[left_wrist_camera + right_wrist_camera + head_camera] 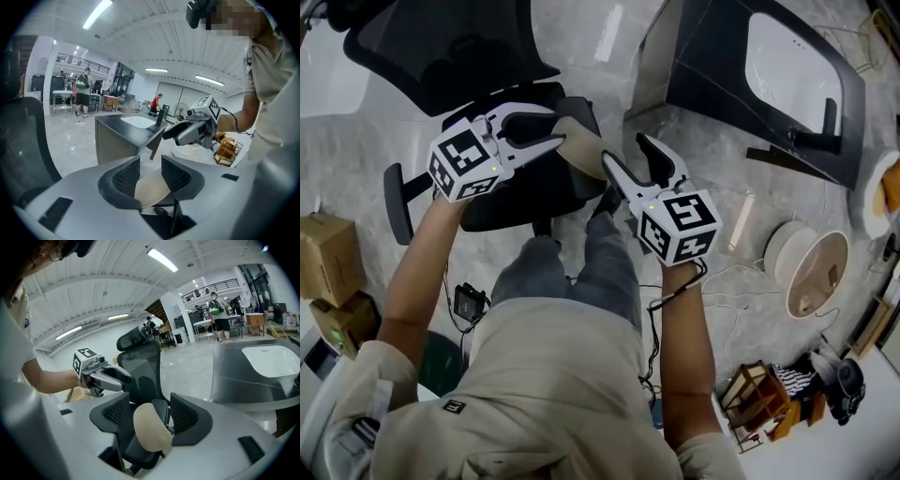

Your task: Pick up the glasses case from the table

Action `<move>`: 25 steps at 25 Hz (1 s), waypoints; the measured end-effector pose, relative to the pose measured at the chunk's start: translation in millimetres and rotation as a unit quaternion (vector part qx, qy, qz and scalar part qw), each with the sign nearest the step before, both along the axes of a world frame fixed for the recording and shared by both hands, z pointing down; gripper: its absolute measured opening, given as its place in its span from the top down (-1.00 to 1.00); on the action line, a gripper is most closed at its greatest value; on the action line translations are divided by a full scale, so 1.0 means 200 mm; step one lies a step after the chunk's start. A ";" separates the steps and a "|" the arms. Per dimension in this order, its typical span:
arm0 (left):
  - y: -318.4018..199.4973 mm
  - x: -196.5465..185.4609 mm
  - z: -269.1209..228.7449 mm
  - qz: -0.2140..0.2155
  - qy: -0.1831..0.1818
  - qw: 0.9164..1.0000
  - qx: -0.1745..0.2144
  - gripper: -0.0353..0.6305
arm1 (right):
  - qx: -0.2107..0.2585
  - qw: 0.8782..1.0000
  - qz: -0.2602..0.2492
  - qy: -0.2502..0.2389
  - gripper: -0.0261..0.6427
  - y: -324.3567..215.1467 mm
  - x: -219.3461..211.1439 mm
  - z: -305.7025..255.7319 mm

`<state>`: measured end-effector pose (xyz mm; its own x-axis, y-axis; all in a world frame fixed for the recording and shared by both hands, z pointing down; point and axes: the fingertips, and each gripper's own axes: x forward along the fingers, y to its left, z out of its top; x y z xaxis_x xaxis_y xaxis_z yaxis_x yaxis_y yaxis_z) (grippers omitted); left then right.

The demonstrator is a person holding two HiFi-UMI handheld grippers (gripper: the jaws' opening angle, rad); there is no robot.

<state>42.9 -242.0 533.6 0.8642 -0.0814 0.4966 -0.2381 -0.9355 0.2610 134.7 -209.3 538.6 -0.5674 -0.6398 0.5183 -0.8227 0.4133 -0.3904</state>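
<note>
A beige oval glasses case (578, 147) lies on the seat of a black office chair (511, 202). My left gripper (556, 126) hangs over the seat with its jaws apart, their tips just left of the case. In the left gripper view the case (151, 190) shows low in the gap between the pads, with no pad pressing on it. My right gripper (625, 150) stands open just right of the case. In the right gripper view the case (151, 427) sits beyond and below the spread jaws, with the left gripper (123, 376) past it.
A dark table (712, 84) with a white inset stands at the upper right. Cardboard boxes (328, 262) sit at the left. Cable spools (811, 272) and a wooden rack (755, 398) lie on the floor at the right. The chair's mesh backrest (441, 42) rises at the top left.
</note>
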 end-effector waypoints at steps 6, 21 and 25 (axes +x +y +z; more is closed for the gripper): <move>0.05 0.02 0.19 0.028 -0.017 0.999 -0.005 0.19 | -0.024 0.999 -0.034 -0.001 0.08 0.04 -0.05 0.19; 0.09 0.02 0.51 0.056 -0.023 0.998 0.009 -0.32 | -0.028 0.993 -0.106 0.031 -0.10 0.09 -0.15 0.54; 0.09 0.02 0.56 0.056 -0.016 0.998 0.005 -0.34 | -0.024 0.989 -0.138 0.044 -0.12 0.10 -0.20 0.60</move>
<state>47.5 -224.8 645.3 0.8517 0.0094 0.5239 -0.1407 -0.9590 0.2459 94.6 -188.5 659.5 -0.6682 -0.4401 0.5998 -0.7127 0.6098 -0.3467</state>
